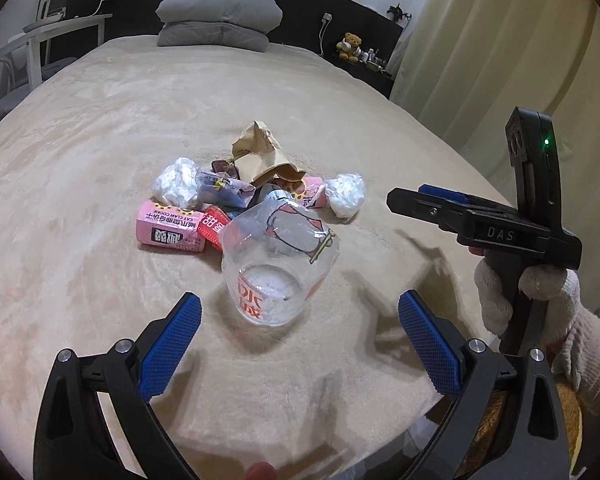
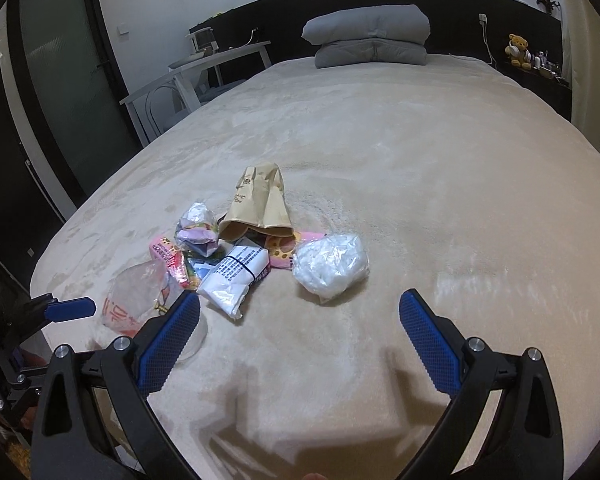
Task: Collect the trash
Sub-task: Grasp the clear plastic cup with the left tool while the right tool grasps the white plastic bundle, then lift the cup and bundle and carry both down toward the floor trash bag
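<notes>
A heap of trash lies on a beige bed [image 1: 100, 128]. Nearest my left gripper [image 1: 300, 308] is a crushed clear plastic cup [image 1: 278, 256] on its side, just ahead of the open blue pads. Behind it sit a pink cookie box [image 1: 170, 230], a brown paper bag [image 1: 258, 154] and white crumpled wads [image 1: 346, 196]. In the right wrist view my right gripper [image 2: 300, 308] stands open above the blanket, close in front of a white plastic wad [image 2: 332, 266]. A white printed packet [image 2: 236, 278], the brown paper bag [image 2: 260, 204] and the clear cup [image 2: 140, 296] lie to its left.
Folded grey bedding [image 1: 218, 20] rests against the black headboard. A white chair and table [image 2: 188, 80] stand left of the bed, a shelf with a teddy bear [image 2: 518, 50] at the right. A gloved hand [image 1: 532, 300] holds the right gripper at the bed's near edge.
</notes>
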Available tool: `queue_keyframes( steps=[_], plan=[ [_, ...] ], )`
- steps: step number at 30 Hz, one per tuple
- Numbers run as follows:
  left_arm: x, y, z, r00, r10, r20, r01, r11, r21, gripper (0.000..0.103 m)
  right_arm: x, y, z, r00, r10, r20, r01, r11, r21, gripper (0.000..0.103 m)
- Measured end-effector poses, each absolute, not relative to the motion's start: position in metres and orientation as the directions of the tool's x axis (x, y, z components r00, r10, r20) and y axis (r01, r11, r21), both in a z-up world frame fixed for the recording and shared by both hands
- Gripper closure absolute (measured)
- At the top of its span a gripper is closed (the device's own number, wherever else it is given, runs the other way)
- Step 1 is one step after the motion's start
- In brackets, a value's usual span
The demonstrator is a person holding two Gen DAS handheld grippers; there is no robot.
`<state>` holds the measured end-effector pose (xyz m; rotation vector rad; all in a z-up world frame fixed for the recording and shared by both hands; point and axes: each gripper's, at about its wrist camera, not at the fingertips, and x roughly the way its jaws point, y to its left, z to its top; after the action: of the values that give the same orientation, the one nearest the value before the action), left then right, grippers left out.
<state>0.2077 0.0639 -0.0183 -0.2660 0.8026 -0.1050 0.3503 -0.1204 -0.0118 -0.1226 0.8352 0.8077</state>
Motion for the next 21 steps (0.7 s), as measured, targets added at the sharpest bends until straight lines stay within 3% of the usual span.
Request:
queue_keyframes(
  steps=[10, 11, 12, 14, 21],
  plan=[
    [0.252, 0.065, -0.033, 0.644, -0.197, -0.74, 0.019, 0.97, -0.242, 0.008, 0.395, -0.091, -0.042, 0.359, 0.562, -0.746, -0.699, 0.691, 0.184, 0.011],
    [0.255, 0.064, -0.033, 0.644, -0.197, -0.74, 0.023, 0.971, -0.239, 0.01, 0.399, -0.088, -0.044, 0.361, 0.559, -0.747, -0.705, 0.688, 0.174, 0.014],
    [0.257, 0.062, -0.033, 0.64, -0.195, -0.743, 0.027, 0.972, -0.232, 0.013, 0.402, -0.085, -0.047, 0.362, 0.555, -0.749, -0.705, 0.689, 0.17, 0.024],
    [0.261, 0.06, -0.036, 0.628, -0.179, -0.758, 0.02, 0.977, -0.214, 0.026, 0.409, -0.081, -0.053, 0.351, 0.536, -0.767, -0.703, 0.693, 0.162, 0.036],
    [0.261, 0.064, -0.037, 0.631, -0.162, -0.759, 0.009, 0.979, -0.202, 0.033, 0.409, -0.085, -0.056, 0.346, 0.531, -0.774, -0.71, 0.687, 0.153, 0.047]
  ],
)
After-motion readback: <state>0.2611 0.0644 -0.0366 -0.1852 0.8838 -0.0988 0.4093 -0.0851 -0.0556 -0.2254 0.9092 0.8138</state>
